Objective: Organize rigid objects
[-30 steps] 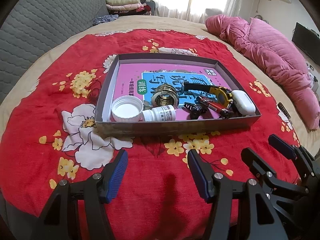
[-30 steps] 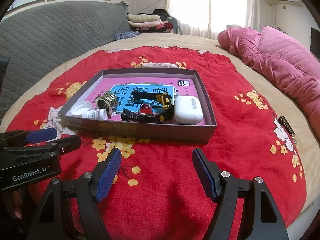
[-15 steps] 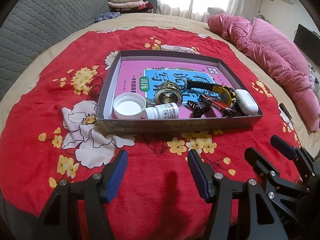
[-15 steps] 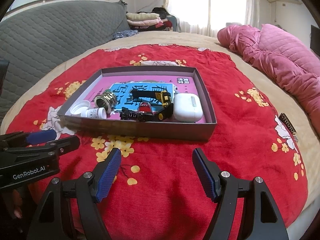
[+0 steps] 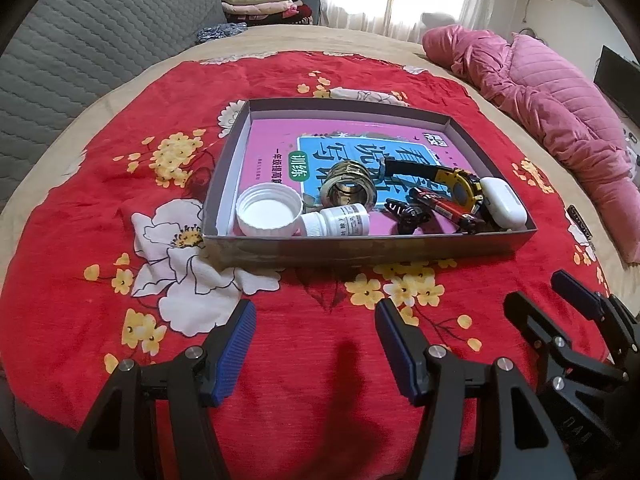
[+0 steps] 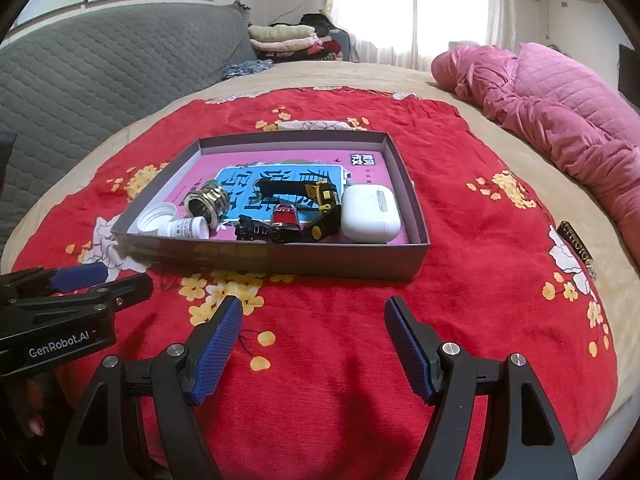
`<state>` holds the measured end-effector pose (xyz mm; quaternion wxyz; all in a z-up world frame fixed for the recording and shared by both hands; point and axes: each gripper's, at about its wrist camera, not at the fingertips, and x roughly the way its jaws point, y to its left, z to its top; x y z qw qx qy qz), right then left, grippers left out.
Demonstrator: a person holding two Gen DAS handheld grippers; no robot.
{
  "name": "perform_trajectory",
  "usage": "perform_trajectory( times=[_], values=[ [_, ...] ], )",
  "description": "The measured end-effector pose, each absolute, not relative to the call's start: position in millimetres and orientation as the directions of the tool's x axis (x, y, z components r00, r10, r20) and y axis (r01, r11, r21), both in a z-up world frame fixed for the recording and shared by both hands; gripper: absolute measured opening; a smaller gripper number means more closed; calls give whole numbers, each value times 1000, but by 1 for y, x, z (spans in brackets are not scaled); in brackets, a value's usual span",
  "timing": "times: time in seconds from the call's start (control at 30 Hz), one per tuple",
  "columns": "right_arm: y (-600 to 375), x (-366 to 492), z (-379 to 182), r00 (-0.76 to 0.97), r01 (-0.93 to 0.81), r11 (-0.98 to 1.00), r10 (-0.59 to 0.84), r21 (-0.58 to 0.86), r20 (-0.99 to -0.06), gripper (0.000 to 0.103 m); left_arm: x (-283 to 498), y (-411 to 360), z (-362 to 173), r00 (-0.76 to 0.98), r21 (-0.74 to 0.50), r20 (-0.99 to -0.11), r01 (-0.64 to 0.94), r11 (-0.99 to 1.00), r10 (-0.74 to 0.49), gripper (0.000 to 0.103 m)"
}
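Observation:
A grey cardboard tray (image 5: 352,250) (image 6: 280,258) lies on a red flowered blanket, with a pink and blue booklet (image 5: 280,136) flat inside. Along its near wall lie a white lid (image 5: 269,215), a small white bottle (image 5: 336,221), a roll of gold tape (image 5: 350,193), a black clip (image 5: 406,214), a red and black battery (image 5: 438,208), a yellow and black watch (image 5: 456,186) and a white earbud case (image 5: 502,204) (image 6: 370,212). My left gripper (image 5: 314,340) and right gripper (image 6: 314,344) are open and empty, over the blanket in front of the tray.
A pink quilt (image 5: 560,108) lies at the right. A grey quilted headboard (image 6: 100,76) stands at the left, with folded clothes (image 6: 288,42) behind. A small dark object (image 6: 576,246) lies on the blanket at the right edge. The right gripper shows in the left wrist view (image 5: 560,320).
Both grippers have drawn slightly closer to the tray and risen a little. The objects in the tray have not moved.

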<state>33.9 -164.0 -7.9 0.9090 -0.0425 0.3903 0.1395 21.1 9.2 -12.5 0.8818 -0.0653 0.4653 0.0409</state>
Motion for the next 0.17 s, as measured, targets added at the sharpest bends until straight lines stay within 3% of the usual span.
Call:
perform_trajectory(
  times=[0.17],
  values=[
    [-170, 36, -8, 654, -268, 962, 218, 48, -725, 75, 21, 11, -13, 565, -63, -825, -140, 988, 27, 61]
  ],
)
